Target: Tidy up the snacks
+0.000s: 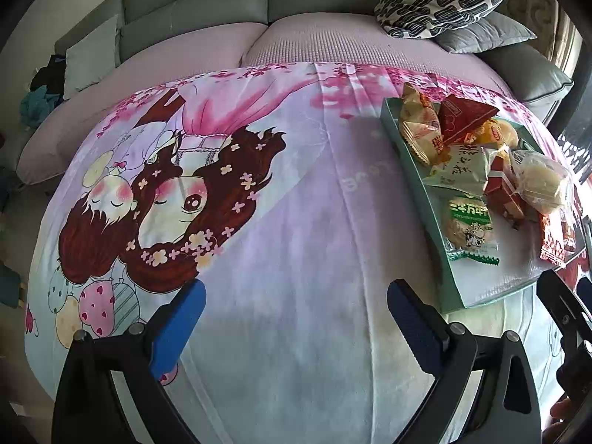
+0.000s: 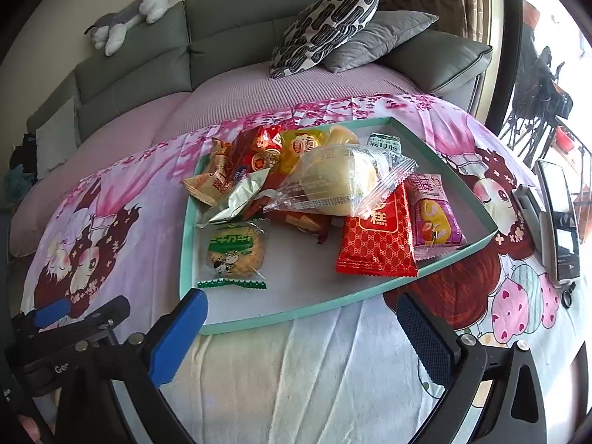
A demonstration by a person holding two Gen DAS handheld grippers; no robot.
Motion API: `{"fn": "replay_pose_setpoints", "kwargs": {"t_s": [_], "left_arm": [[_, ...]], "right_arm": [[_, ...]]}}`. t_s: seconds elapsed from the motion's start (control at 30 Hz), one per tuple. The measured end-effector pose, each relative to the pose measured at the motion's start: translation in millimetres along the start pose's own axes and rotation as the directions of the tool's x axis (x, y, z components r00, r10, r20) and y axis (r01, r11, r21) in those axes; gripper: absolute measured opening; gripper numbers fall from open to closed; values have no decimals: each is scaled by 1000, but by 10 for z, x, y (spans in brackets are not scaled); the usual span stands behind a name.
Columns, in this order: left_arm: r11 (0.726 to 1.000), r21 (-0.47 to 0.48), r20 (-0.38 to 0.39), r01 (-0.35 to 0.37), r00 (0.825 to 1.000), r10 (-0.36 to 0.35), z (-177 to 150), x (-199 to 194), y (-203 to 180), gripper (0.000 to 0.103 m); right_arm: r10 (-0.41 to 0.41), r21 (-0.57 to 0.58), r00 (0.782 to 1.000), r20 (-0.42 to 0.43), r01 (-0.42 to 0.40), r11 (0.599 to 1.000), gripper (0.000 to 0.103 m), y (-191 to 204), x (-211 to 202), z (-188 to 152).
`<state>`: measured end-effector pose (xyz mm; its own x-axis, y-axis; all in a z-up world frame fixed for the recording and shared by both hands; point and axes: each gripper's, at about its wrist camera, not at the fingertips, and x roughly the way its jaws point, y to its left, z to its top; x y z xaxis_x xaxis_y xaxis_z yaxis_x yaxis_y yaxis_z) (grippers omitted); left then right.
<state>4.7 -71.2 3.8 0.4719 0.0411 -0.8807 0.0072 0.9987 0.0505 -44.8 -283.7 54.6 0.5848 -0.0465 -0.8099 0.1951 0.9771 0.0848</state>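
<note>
Cartoon-printed pink cloth [image 1: 296, 259] covers the worktop in front of me, drawn with a girl's face, flowers and balloons. Nearest to me, my left hand-held gripper [image 1: 296, 318] hovers over bare cloth with its blue fingers spread wide and nothing between them. My right hand-held gripper [image 2: 301, 327] is likewise spread wide and empty, its fingertips at the near edge of the teal tray [image 2: 296, 320] that lies on the cloth. Inside the tray, closest to me, a round biscuit in a green-printed wrapper [image 2: 234, 251] lies flat near the left wall, and a red packet with white characters [image 2: 377, 240] lies to its right, with a pink-purple packet [image 2: 433, 218] just beside that. Behind them a clear bag holding a pale bun [image 2: 340, 181] rests on top of the pile, with a silver pouch [image 2: 240, 199] to its left and red and yellow packets [image 2: 288, 148] heaped at the far end. To the right of the tray a phone [image 2: 558, 218] stands on the cloth. Beyond the worktop is a green sofa [image 2: 229, 40] with a patterned cushion [image 2: 325, 26] leaning on a grey cushion [image 2: 384, 37], and a plush toy [image 2: 129, 18] lies on the backrest.
</note>
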Motion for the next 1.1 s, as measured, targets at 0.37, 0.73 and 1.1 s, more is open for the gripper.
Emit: {"fn": "replay_pose_setpoints", "kwargs": {"t_s": [0.37,0.73,1.1], "left_arm": [[1000,-3,9,8,1000,-8,14,79,-10,99],[1000,-5,34,17,999,-17,30,155,-3,99],[1000,12,29,17,999,-17,45,244,-29,99]], "right_arm": [[3,24,1000,-6,-3,1000,103,-62,68,-8],[4,31,1000,-13,-3,1000,103,-81,137,-22],[7,28,1000,-28,-6,1000,103,-84,220,-15]]}}
